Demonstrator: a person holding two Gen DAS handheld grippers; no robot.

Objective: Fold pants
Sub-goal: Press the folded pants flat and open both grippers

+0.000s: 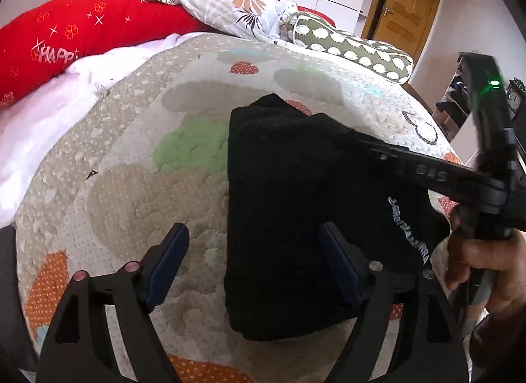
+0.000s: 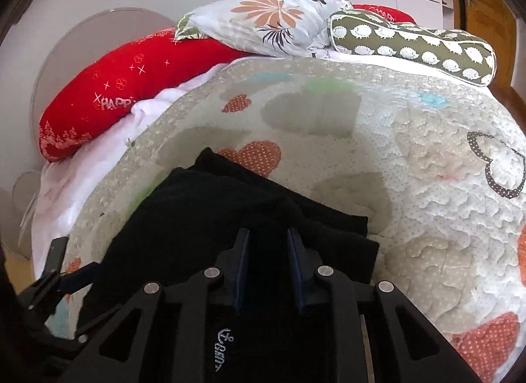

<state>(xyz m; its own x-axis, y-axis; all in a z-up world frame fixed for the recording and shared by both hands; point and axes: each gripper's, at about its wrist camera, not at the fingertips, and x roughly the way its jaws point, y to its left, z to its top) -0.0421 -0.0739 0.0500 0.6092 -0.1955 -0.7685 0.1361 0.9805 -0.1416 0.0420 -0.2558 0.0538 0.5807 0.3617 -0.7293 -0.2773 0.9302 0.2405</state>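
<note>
Clearly, a folded garment on a bed, seen from both hands:
Pants: black pants, folded into a thick stack, lie on the quilt of the bed, toward its near edge and right of the middle in the left wrist view.
Hidden parts: the dark cloth shows almost no fold lines; layers are hard to count. In the right wrist view the near part of the stack passes under the gripper frame and is cut off.
Left gripper: the left gripper hangs with fingers spread wide; the left pad is over bare quilt, the right pad over the pants' left edge. Nothing is pinched.
Right gripper: the right gripper has its fingers drawn near together over the black cloth; whether cloth is pinched between the pads I cannot tell.
Writing: white lettering runs along the pants' right side, too slanted to read; the right wrist view shows an anchor mark above cut-off letters. The red pillow reads "HAPP", the rest hidden. The right gripper's finger bears "DAS".
Only in left view: a hand on the right gripper's handle, a green light on it, a wooden door.
Only in right view: the whole hedgehog-print bolster at the bed's far edge, beside the floral pillow.
</note>
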